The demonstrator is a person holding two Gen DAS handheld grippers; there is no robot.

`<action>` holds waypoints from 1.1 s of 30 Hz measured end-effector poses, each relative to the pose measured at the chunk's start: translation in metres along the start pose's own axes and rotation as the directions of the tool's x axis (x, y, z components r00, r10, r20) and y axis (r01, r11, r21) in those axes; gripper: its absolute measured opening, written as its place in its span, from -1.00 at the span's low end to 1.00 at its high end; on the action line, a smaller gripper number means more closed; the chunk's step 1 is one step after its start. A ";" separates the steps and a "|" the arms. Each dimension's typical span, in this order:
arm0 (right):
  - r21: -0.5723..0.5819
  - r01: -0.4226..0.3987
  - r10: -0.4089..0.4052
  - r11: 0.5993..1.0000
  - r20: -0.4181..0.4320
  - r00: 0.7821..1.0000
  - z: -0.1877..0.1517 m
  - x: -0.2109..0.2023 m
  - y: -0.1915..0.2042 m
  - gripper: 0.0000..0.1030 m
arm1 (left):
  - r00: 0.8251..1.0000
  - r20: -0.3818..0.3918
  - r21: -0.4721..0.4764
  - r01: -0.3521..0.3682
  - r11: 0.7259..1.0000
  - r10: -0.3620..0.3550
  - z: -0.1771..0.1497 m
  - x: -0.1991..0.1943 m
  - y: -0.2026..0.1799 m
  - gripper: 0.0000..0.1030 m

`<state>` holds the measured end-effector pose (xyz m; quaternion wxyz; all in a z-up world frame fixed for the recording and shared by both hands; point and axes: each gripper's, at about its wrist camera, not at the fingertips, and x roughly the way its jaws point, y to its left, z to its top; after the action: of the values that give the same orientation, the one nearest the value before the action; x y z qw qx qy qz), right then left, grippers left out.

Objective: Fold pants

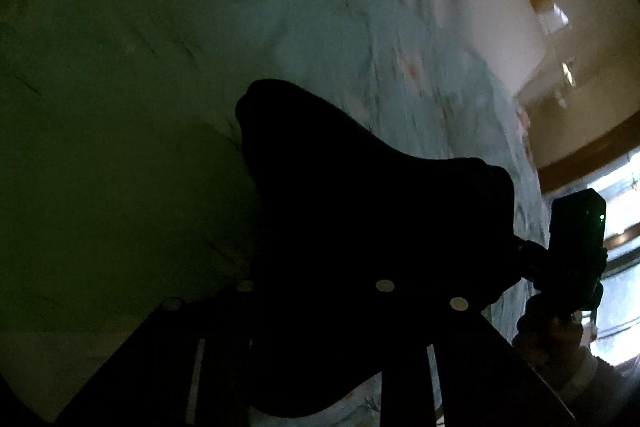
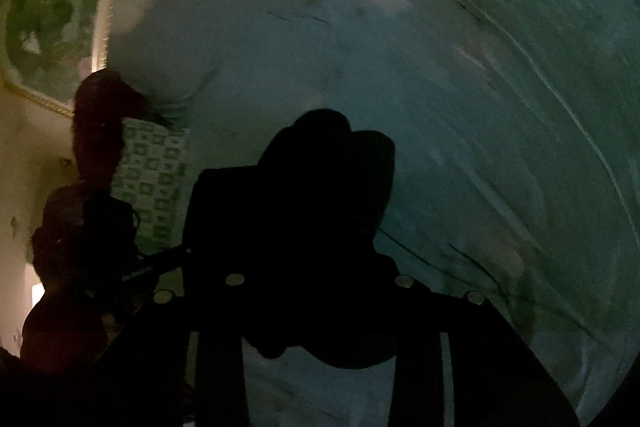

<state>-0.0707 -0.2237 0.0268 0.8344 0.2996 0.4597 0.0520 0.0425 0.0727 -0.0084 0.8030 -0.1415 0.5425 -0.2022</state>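
Left tool (image 1: 320,247) grips black pants (image 1: 360,167) | right tool (image 2: 320,267) grips same pants | floral bedsheet (image 2: 440,67) beneath

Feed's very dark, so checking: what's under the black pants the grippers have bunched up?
Under the black pants lies a pale blue flowered bedsheet, visible all around them. Whatever sits directly beneath the bunch is covered.

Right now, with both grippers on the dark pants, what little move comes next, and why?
Probably lift both together. The left hand-held gripper and right hand-held gripper each seem to pinch bunched dark pants over the bedsheet, ready to carry across for a fold.
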 end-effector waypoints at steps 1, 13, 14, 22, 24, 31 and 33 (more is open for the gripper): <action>-0.019 -0.011 0.011 1.000 0.001 1.000 0.007 0.005 0.009 -0.31 | 1.000 0.018 -0.012 -0.004 1.000 0.004 0.004 -0.007 0.005 -0.56; -0.195 -0.053 0.037 0.979 -0.086 0.996 0.060 0.109 0.088 -0.31 | 0.985 0.121 -0.149 -0.104 0.983 0.122 0.040 -0.044 0.085 -0.56; -0.203 -0.053 0.034 0.978 -0.095 0.995 0.062 0.116 0.092 -0.31 | 0.984 0.123 -0.153 -0.110 0.982 0.129 0.040 -0.044 0.090 -0.56; -0.232 -0.001 -0.035 0.973 -0.150 0.988 0.061 0.154 0.097 -0.30 | 0.984 0.083 -0.161 -0.141 0.977 0.156 0.038 -0.027 0.108 -0.54; -0.232 0.014 -0.050 0.973 -0.154 0.987 0.061 0.159 0.095 -0.28 | 0.984 0.077 -0.163 -0.145 0.976 0.159 0.038 -0.027 0.113 -0.45; -0.234 0.085 -0.122 0.969 -0.151 0.981 0.062 0.165 0.080 0.05 | 0.972 0.067 -0.181 -0.208 0.961 0.223 0.033 -0.026 0.125 0.20; -0.251 0.105 -0.142 0.962 -0.135 0.981 0.061 0.165 0.078 0.19 | 0.967 0.066 -0.182 -0.231 0.956 0.246 0.031 -0.025 0.123 0.31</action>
<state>0.0870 -0.1277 -0.0271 0.8289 0.1614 0.5299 0.0781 0.0843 0.1931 -0.0320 0.8294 -0.1527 0.5351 -0.0495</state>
